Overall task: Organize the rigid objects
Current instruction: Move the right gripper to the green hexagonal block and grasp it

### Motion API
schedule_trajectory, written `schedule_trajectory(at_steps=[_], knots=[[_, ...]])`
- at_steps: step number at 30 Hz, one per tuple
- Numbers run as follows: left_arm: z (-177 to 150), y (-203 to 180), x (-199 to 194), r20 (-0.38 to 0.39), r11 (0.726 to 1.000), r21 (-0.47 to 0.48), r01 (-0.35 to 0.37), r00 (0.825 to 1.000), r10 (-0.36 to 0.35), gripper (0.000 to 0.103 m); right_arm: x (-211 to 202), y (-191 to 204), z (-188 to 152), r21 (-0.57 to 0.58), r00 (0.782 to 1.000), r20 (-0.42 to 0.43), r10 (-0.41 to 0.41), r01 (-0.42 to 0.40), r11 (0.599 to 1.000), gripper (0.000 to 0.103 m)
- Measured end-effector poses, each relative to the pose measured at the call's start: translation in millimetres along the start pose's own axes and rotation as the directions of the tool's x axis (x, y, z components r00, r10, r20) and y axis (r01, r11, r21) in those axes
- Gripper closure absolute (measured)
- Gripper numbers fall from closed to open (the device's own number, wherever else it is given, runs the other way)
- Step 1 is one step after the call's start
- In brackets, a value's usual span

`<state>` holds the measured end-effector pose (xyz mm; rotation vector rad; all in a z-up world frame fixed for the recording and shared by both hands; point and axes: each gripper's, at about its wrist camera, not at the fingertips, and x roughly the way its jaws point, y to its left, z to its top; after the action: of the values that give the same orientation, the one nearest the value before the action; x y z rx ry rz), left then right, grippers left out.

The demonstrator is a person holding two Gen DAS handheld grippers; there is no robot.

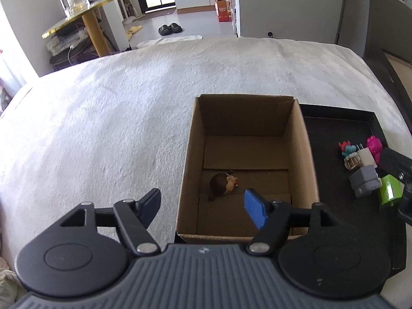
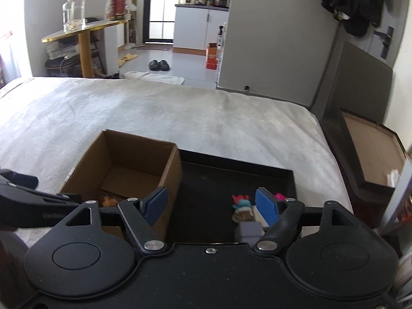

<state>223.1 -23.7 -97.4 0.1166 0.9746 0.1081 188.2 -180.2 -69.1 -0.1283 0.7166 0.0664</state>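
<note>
An open cardboard box [image 1: 195, 134] stands on the bed with a brown-haired doll figure [image 1: 222, 184] lying inside. To its right is a black tray [image 1: 334, 128] holding a pink toy [image 1: 374, 145], a blue and red figure [image 1: 347, 149], a white plug [image 1: 367, 157], a grey block [image 1: 365, 180] and a green block [image 1: 390, 189]. My left gripper [image 1: 203, 206] is open and empty above the box's near left corner. My right gripper [image 2: 212, 203] is open and empty over the tray [image 2: 206, 177], just before the grey block [image 2: 249, 230] and blue figure [image 2: 240, 203].
The box [image 2: 170, 170] and tray rest on a grey-white bedspread [image 1: 103, 128]. A dark headboard and shelf [image 2: 360, 154] run along the right. Beyond the bed are a gold-edged table [image 2: 85, 33] with a glass jar, slippers [image 2: 158, 65] and an orange box [image 2: 211, 56] on the floor.
</note>
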Motion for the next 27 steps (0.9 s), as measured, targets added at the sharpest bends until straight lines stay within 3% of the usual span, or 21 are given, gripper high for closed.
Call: schedule_trajectory(at_steps=[13,27], knots=[[-2,-42,-11,0.028,0.995,0.090,-0.040,0.999,0.037,0.027,4,-48,-34,0.034,0.998,-0.005,-0.061,0.061,0.998,0.029],[-5,-74,3,0.026,0.978,0.183,-0.100,0.995,0.097,0.027,32,-84,-76,0.091,0.994,-0.027,-0.106,0.108,0.990,0.029]])
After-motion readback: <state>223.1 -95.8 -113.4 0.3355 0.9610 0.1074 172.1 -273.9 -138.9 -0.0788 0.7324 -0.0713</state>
